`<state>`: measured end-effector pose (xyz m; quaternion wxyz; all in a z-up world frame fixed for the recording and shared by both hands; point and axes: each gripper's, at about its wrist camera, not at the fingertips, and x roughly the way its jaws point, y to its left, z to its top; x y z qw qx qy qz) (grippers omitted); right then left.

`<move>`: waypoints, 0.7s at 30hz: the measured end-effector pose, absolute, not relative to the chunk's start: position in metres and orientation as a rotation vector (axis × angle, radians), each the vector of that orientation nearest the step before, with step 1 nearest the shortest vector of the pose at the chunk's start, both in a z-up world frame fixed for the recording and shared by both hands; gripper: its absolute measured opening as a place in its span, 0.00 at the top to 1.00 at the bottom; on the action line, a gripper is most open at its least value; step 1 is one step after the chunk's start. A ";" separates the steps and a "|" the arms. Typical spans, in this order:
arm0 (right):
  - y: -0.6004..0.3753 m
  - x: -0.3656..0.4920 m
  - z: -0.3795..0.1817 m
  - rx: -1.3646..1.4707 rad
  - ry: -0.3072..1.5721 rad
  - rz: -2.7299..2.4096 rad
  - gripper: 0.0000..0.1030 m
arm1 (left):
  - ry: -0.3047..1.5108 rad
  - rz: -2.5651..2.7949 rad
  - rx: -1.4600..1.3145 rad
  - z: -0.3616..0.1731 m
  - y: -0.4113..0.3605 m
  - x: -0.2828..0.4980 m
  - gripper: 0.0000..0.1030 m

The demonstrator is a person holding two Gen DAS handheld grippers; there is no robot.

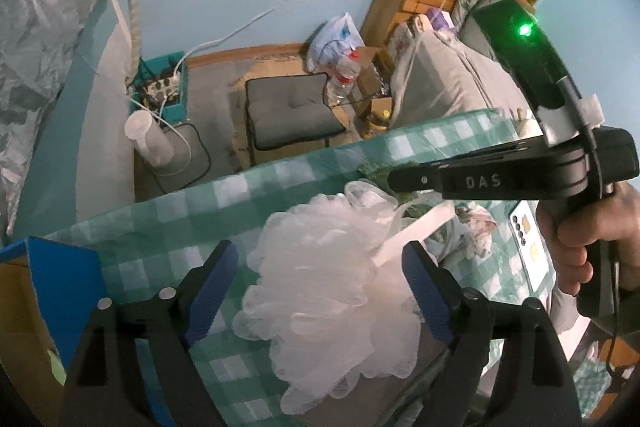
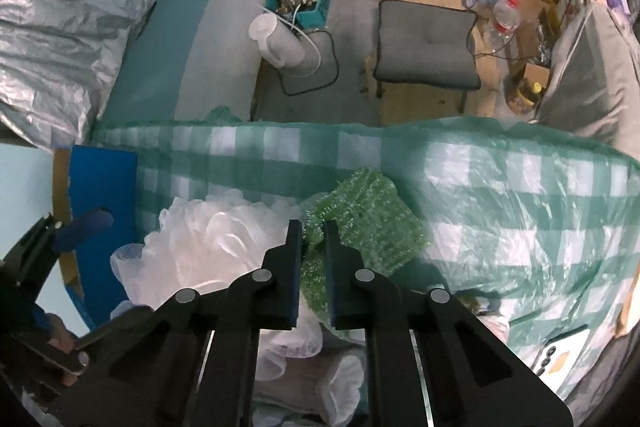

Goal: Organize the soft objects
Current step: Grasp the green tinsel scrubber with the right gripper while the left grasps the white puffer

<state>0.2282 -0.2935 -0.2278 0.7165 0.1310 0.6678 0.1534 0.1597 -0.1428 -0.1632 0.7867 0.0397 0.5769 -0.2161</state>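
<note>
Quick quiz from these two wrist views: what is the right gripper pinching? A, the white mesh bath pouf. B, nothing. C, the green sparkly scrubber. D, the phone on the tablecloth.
C: in the right wrist view the right gripper has its jaws closed on the green sparkly scrubber, while the white mesh bath pouf lies beside it.
</note>
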 end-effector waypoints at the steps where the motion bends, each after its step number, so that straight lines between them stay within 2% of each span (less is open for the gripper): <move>1: -0.296 0.227 -0.227 0.297 1.470 0.338 0.92 | 1.247 -0.469 0.094 -0.165 -0.146 0.159 0.17; 17: -0.340 0.191 -0.219 0.433 1.399 0.321 0.93 | 1.341 -0.430 0.205 -0.203 -0.173 0.157 0.14; 21: -0.343 0.182 -0.213 0.445 1.369 0.332 0.93 | 1.329 -0.427 0.192 -0.204 -0.170 0.156 0.33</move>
